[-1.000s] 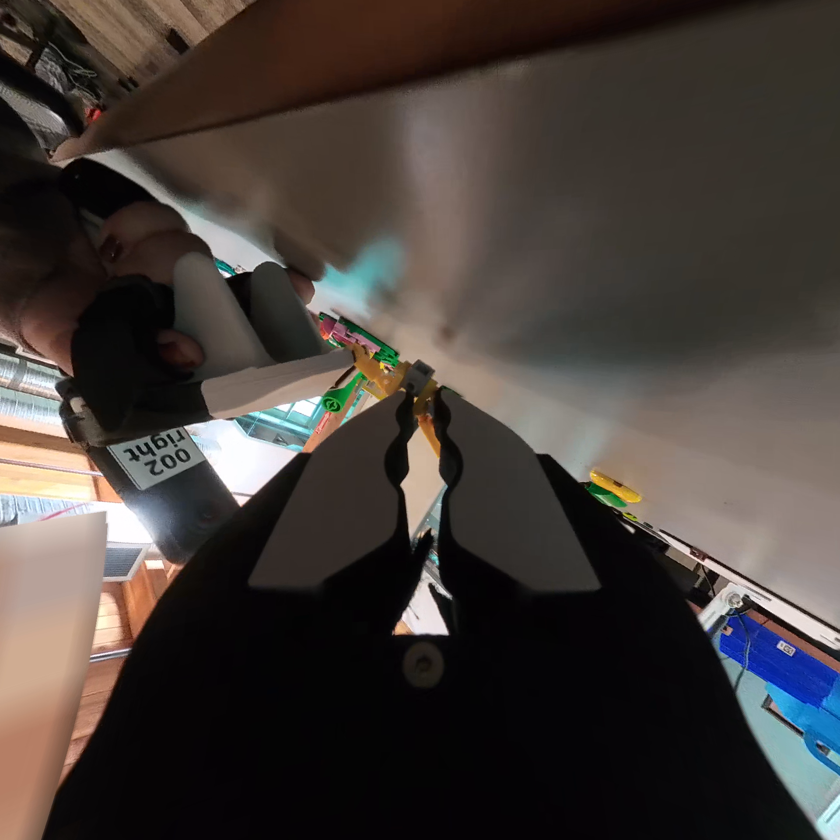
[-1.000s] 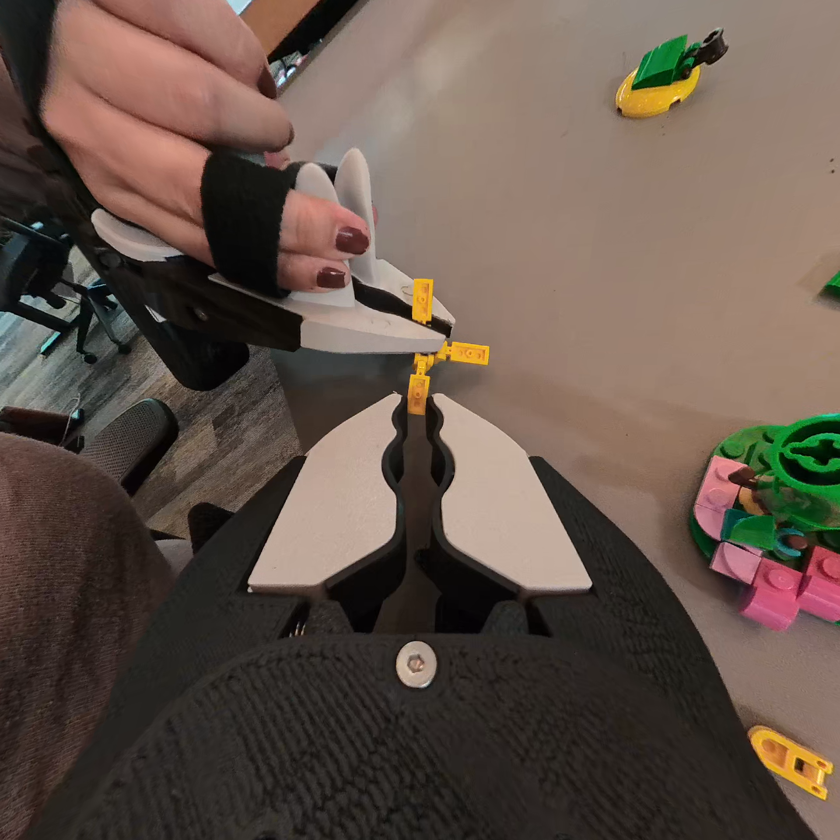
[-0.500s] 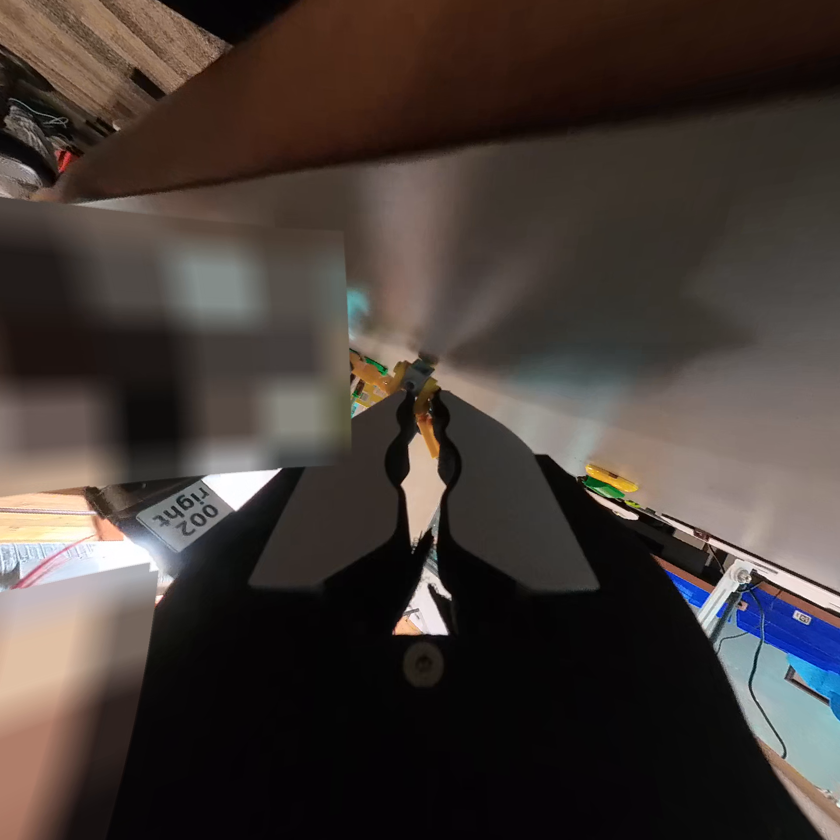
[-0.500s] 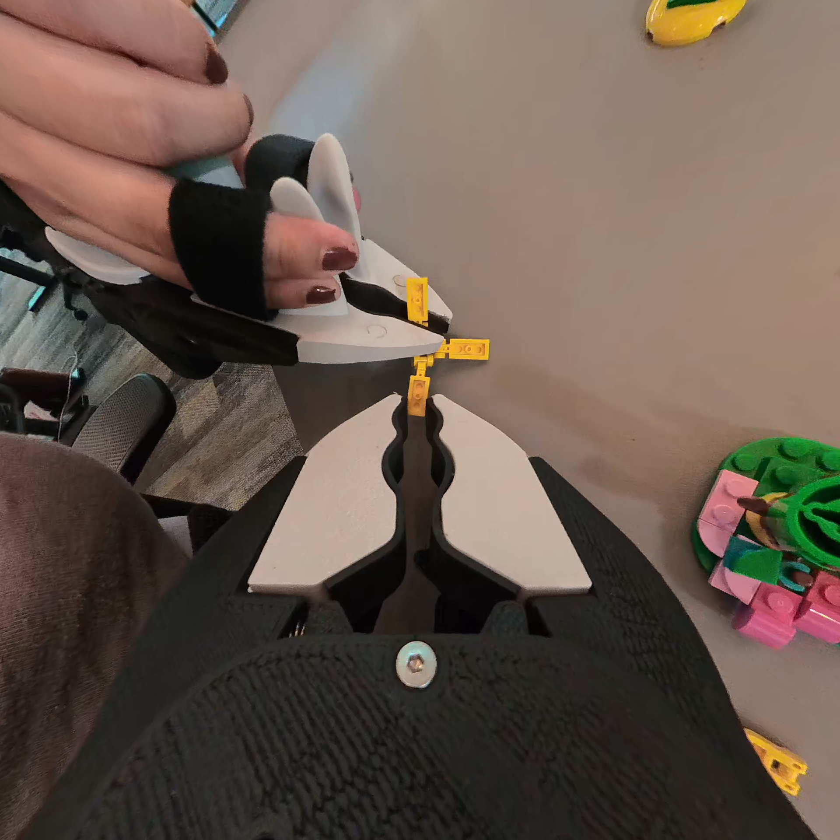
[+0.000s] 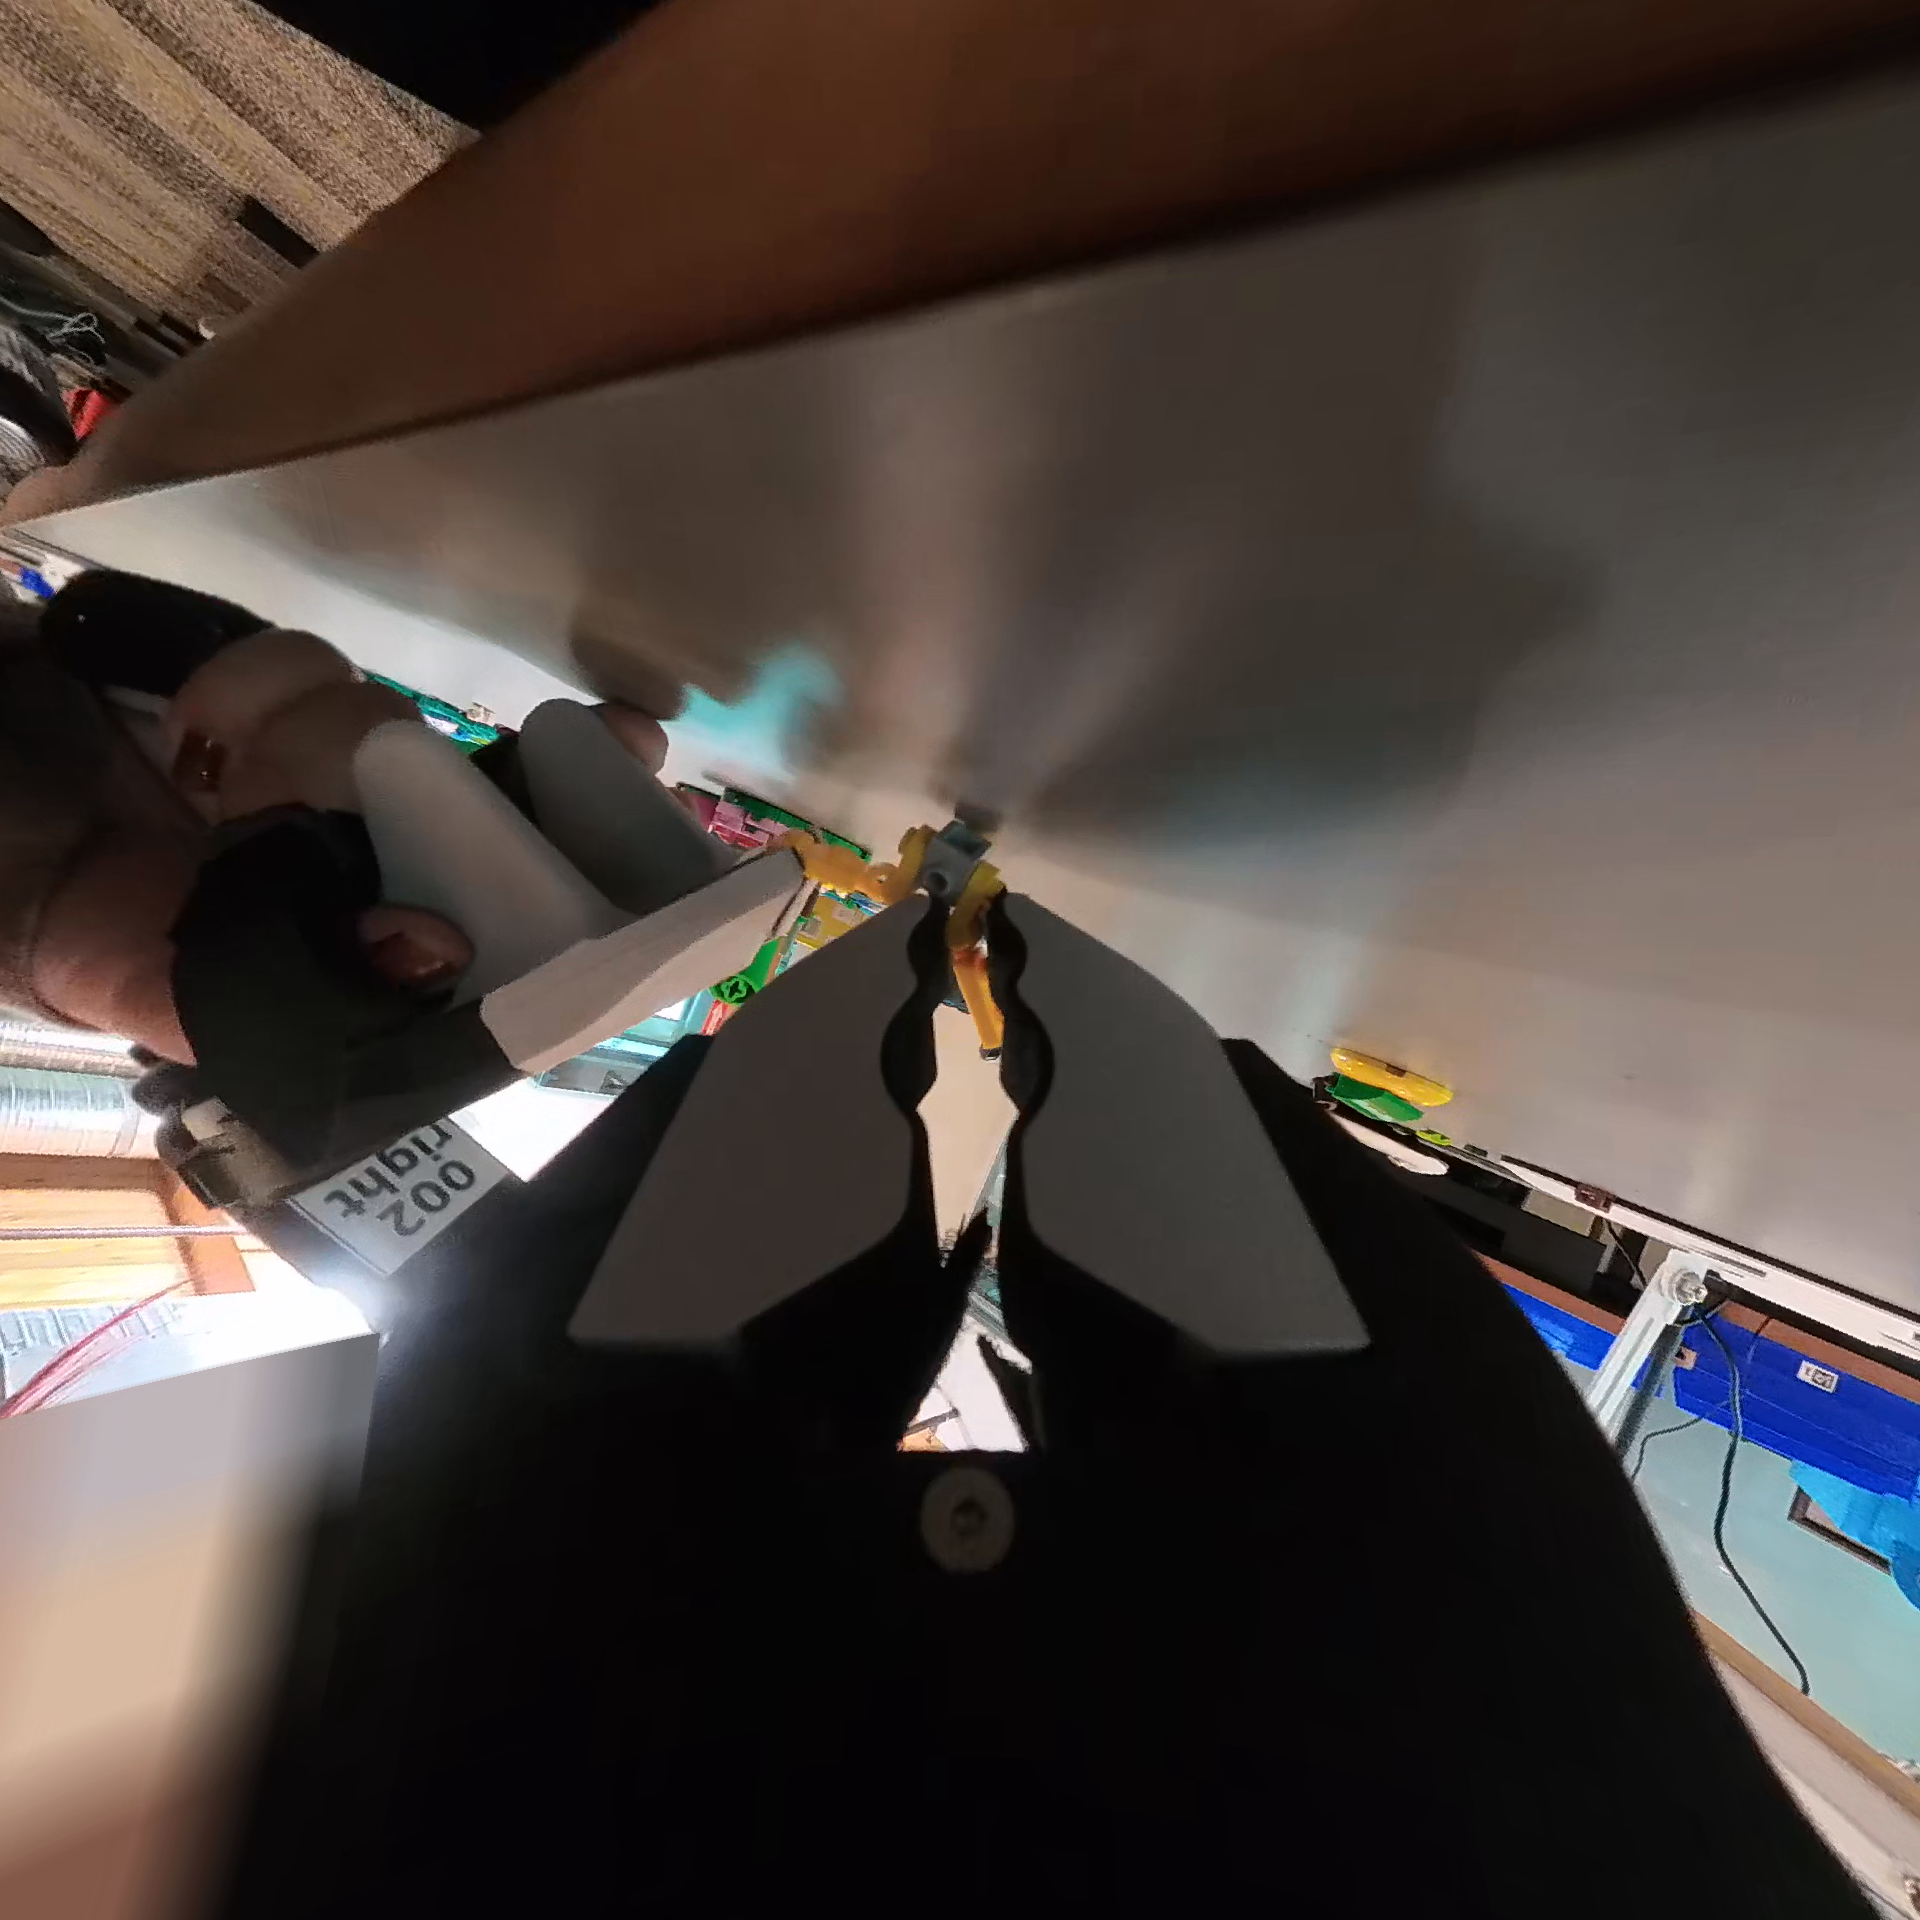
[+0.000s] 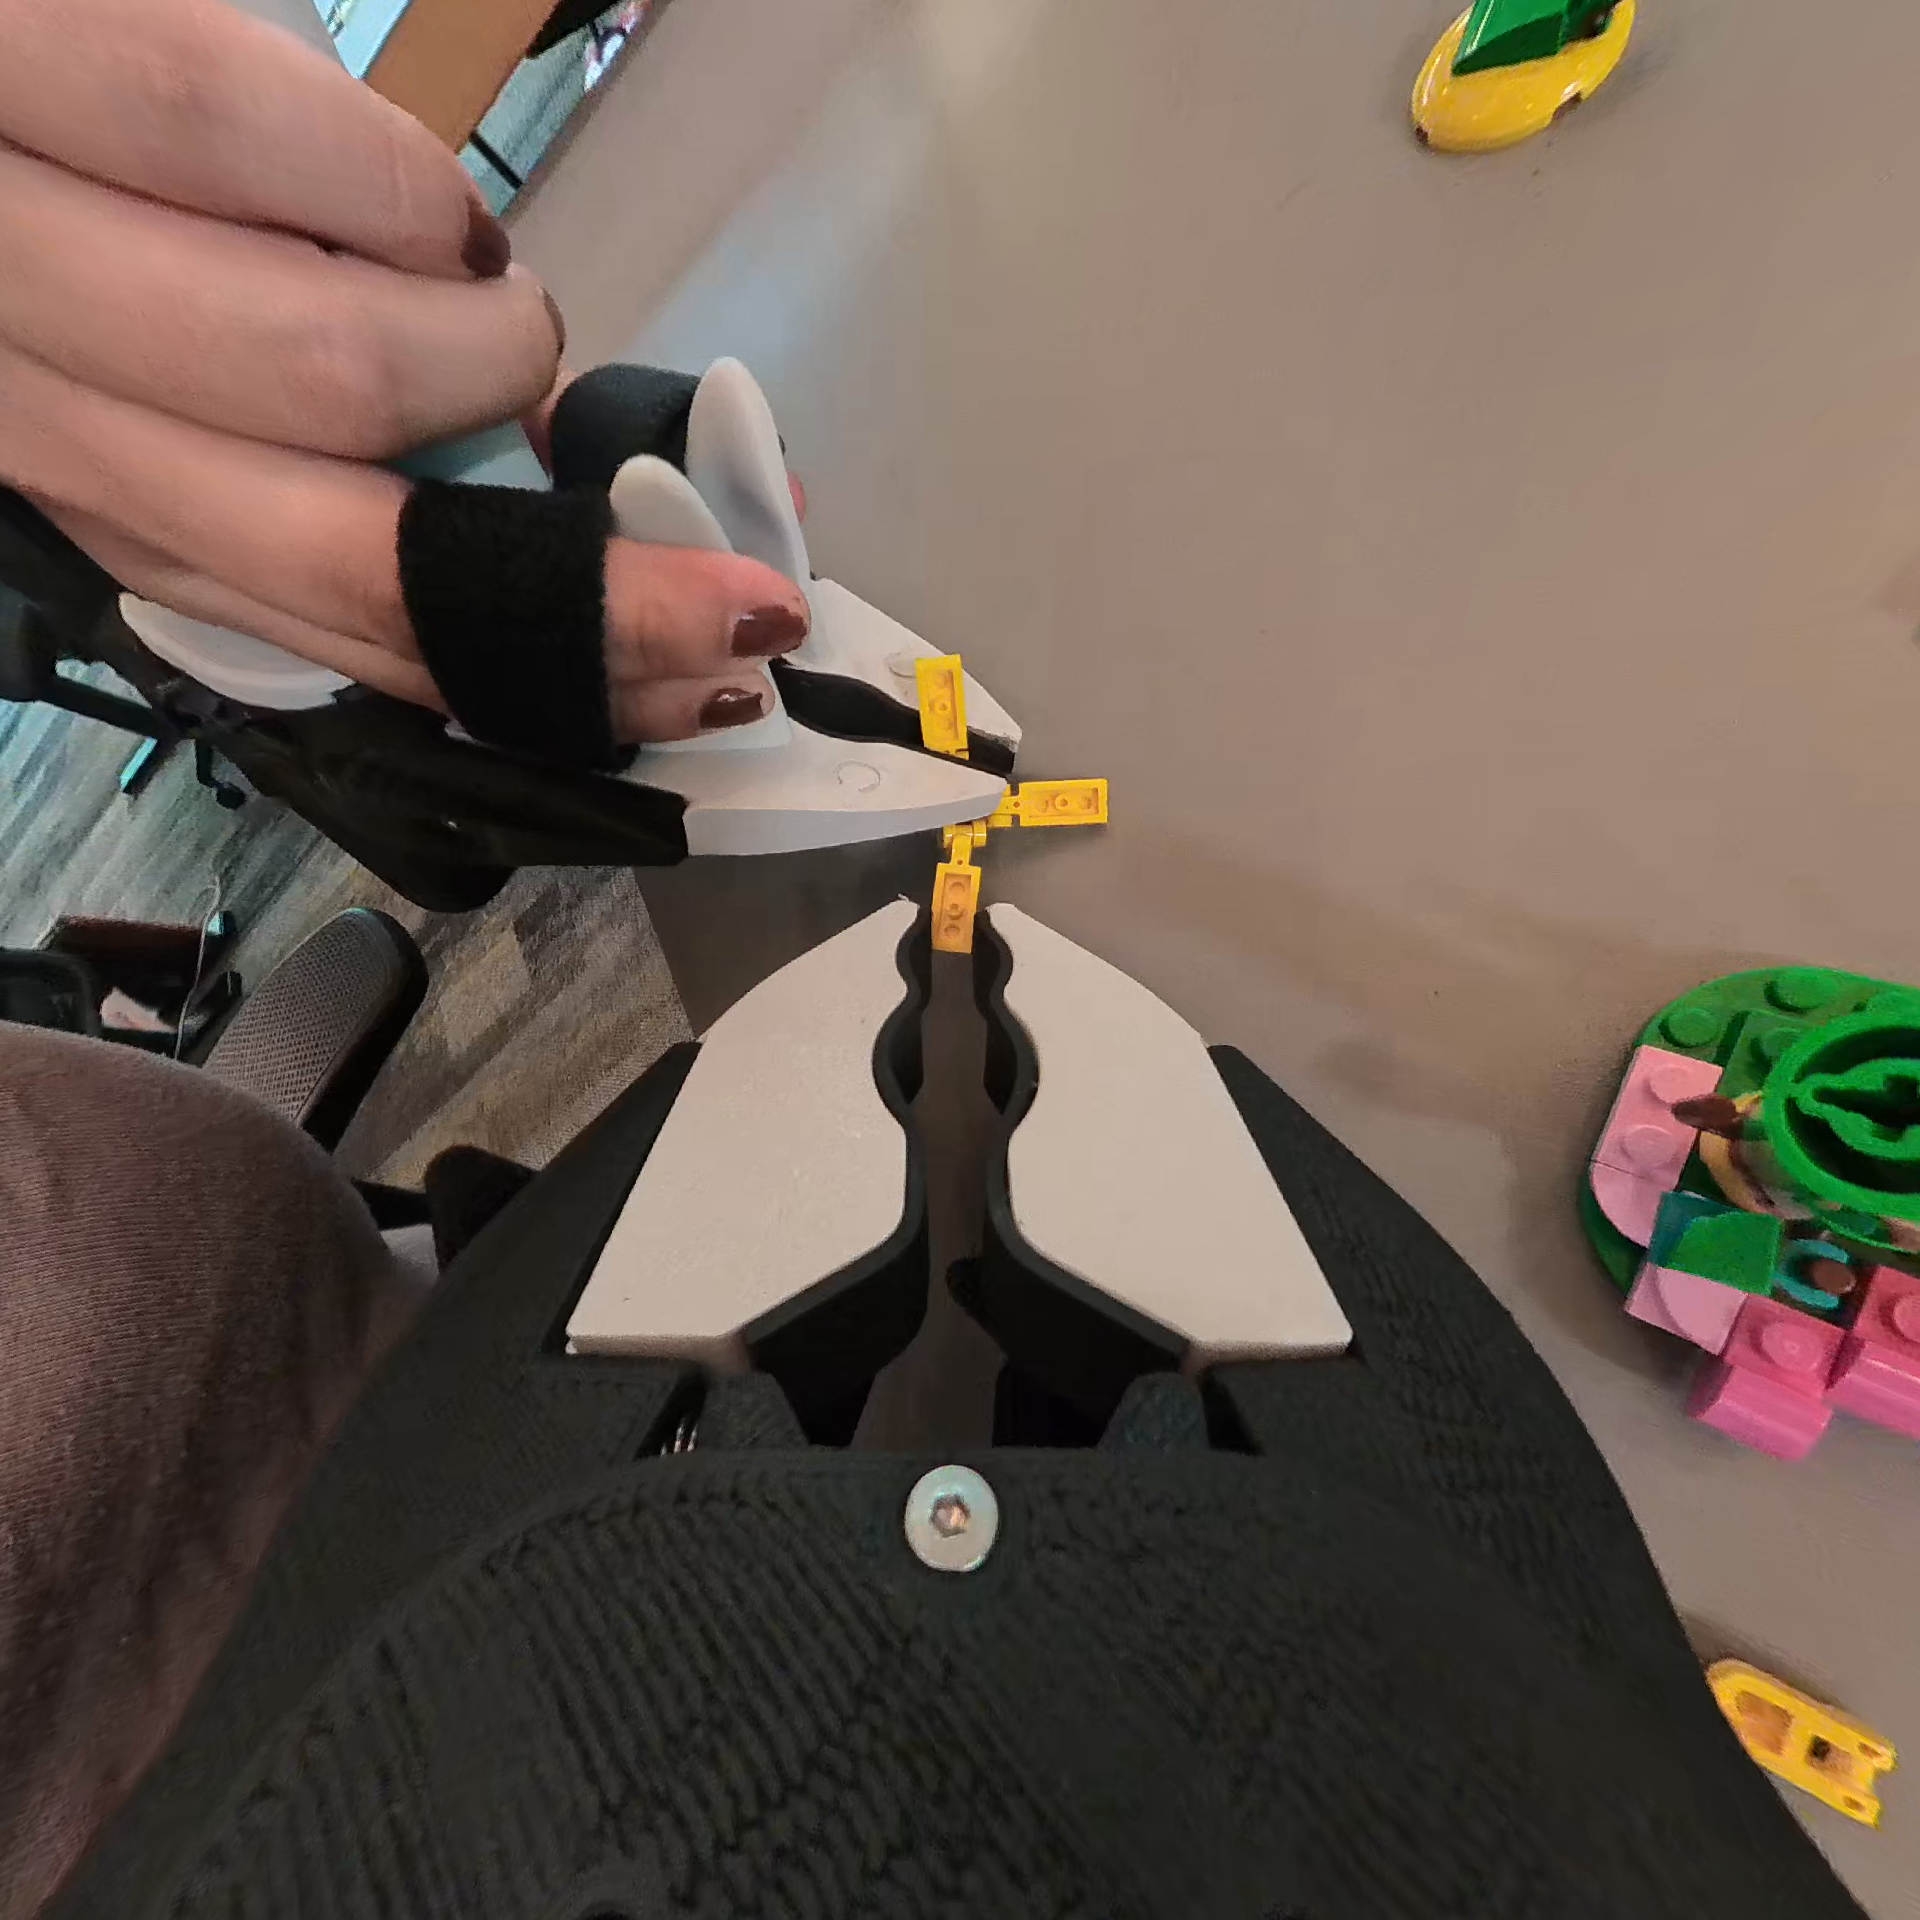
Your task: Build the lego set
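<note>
**Two grippers clamped on one yellow hinged Lego piece above the grey table**

Above the near edge of the grey table (image 6: pixel 1351 520), both grippers met on a small yellow hinged Lego assembly (image 6: pixel 971 831). Seen from the right wrist view, the right gripper (image 6: pixel 954 914) had its two pale fingers drawn nearly together, pinching the lower yellow plate (image 6: pixel 954 909) of that assembly between the tips. From there a thin hinge link rose to a joint, where a second yellow plate (image 6: pixel 1060 802) stuck out sideways to the right, free of either gripper. A third yellow plate (image 6: pixel 941 703) sat clamped between the fingers of the left gripper (image 6: pixel 987 764), which came in from the left, held by a person's hand (image 6: pixel 312 416) with a black strap over one finger.

From the left wrist view, the left gripper (image 5: pixel 961 909) was likewise closed on a yellow arm (image 5: pixel 977 977) of the assembly, with a small grey joint (image 5: pixel 951 857) showing just past the tips. The right gripper (image 5: pixel 727 914) reached in from the left, touching the assembly's other yellow end.

Well apart on the table lay a green and pink Lego build (image 6: pixel 1787 1195) at the right, a yellow curved piece topped with green (image 6: pixel 1517 62) at the far side, and a loose yellow piece (image 6: pixel 1797 1751) near the bottom right.
</note>
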Demonstrator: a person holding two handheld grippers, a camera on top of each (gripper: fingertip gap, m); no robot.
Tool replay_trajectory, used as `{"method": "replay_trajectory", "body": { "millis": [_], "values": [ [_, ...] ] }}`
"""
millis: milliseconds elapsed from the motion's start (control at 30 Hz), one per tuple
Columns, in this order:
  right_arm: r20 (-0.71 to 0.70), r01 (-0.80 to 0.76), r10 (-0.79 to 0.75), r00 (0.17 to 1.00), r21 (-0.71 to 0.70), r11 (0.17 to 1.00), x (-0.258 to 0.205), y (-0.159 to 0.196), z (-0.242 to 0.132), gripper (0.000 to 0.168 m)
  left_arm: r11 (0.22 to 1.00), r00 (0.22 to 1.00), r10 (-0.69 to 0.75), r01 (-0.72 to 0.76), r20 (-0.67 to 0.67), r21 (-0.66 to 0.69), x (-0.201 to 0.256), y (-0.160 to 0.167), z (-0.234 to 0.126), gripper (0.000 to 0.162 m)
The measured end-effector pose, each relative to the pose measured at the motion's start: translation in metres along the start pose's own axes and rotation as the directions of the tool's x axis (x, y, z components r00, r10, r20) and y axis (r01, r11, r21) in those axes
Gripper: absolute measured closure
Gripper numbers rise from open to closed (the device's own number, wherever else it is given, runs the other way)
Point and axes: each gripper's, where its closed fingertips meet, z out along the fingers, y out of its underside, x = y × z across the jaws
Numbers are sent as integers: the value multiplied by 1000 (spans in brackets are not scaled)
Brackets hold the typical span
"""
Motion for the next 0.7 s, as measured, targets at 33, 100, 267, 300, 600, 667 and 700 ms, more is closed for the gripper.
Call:
{"method": "replay_trajectory", "body": {
  "millis": [33,100,267,300,600,667,700],
  "values": [
    [1,-3,3,1000,9,1000,0,0,0,164,1000,1000,1,-1,0,1,0,0,0,154],
    [6,-15,15,1000,30,999,0,-2,-1,163,1000,1000,-12,12,1,5,0,0,0,155],
    [-3,-19,19,1000,54,998,1,-3,-1,163,1000,1000,-17,17,1,5,0,0,0,156],
    [-4,-21,21,1000,57,998,1,-4,-1,163,1000,1000,-19,19,0,5,0,0,0,156],
    [-9,-22,23,1000,66,998,1,-5,0,164,1000,1000,-27,27,-13,10,0,1,0,156],
    [-7,-28,28,1000,72,997,1,-6,0,164,999,999,-32,32,-14,13,0,0,0,156],
    [-5,-32,33,999,77,997,2,-6,0,164,999,999,-37,37,-15,13,0,0,0,156]
  ]
}}
